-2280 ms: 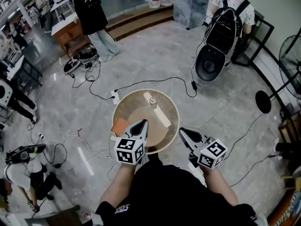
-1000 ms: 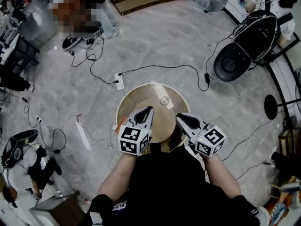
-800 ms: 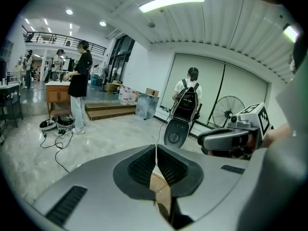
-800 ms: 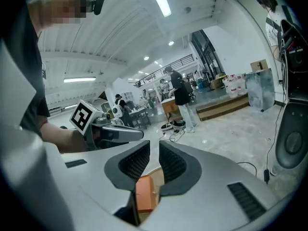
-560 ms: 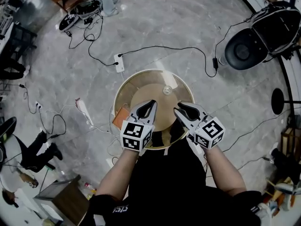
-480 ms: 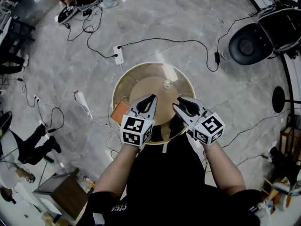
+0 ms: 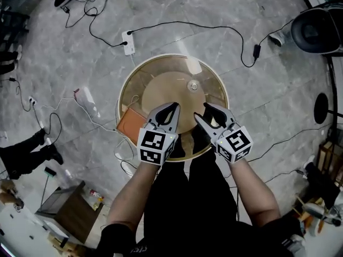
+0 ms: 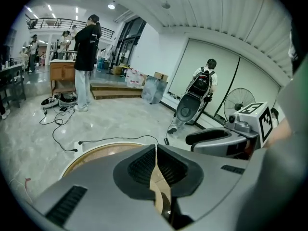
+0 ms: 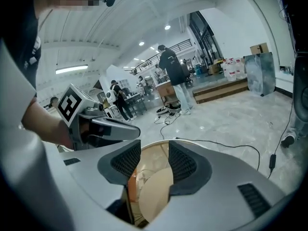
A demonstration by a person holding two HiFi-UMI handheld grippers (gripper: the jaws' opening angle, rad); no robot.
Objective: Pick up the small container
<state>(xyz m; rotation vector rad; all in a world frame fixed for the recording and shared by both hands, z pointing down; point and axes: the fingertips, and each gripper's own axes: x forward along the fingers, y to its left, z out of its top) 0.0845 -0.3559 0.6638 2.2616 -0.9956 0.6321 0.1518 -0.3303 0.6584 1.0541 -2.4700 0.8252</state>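
A small clear container (image 7: 193, 85) stands upright on the far half of the round tan table (image 7: 134, 84). My left gripper (image 7: 172, 107) hovers over the table's near half, its jaws shut with nothing between the pads (image 8: 155, 154). My right gripper (image 7: 206, 112) is beside it, short of the container and apart from it. Its jaws have just been opening and stand apart with nothing between them (image 9: 154, 154); only the tabletop shows through the gap. Neither gripper view shows the container clearly.
An orange-brown flat box (image 7: 130, 128) lies under the table's left edge. A white power strip (image 7: 127, 42) and black cables run over the marble floor beyond the table. A black round device (image 7: 317, 31) sits at the far right, a wooden crate (image 7: 60, 212) near left.
Both grippers have sunk toward the table and moved out over its near half. The right jaws have parted; the left jaws stayed together. The table looks larger in the head view.
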